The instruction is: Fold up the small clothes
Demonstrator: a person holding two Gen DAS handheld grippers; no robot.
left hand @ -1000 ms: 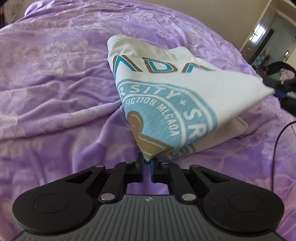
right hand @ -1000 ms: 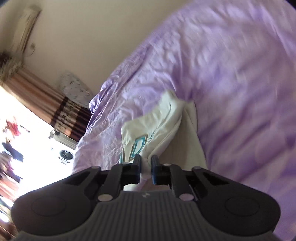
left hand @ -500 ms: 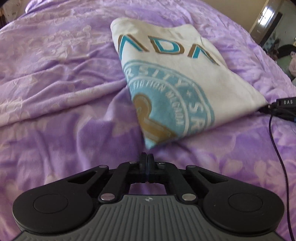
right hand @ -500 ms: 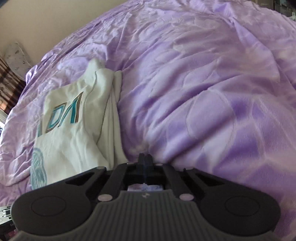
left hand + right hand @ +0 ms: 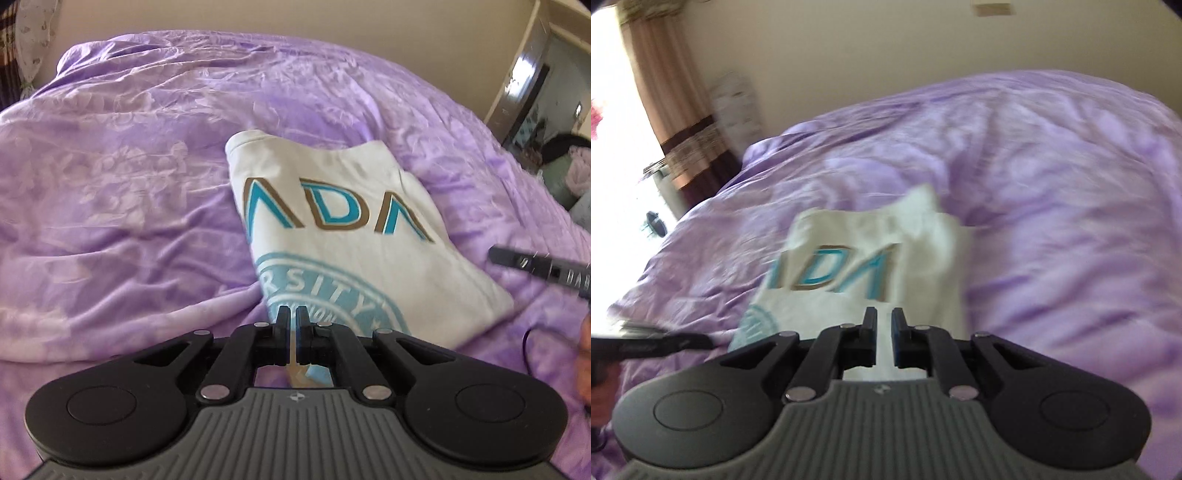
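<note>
Both claws have lifted back from the folded white cotton T-shirt with teal lettering (image 5: 343,236), which lies flat on the purple quilted bed (image 5: 122,206).
Left claw (image 5: 293,314) and right claw (image 5: 883,319) hover slightly parted, empty; soft, light cloth, best pinched at corners.

Folded white shirt (image 5: 354,236) lies on purple bedspread (image 5: 122,206).

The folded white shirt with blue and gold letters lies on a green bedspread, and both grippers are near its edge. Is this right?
Not quite: the bedspread is purple, not green, as the left wrist view shows. The folded white shirt with blue and gold letters does lie on it, with the left gripper and right gripper near its edge.
</note>
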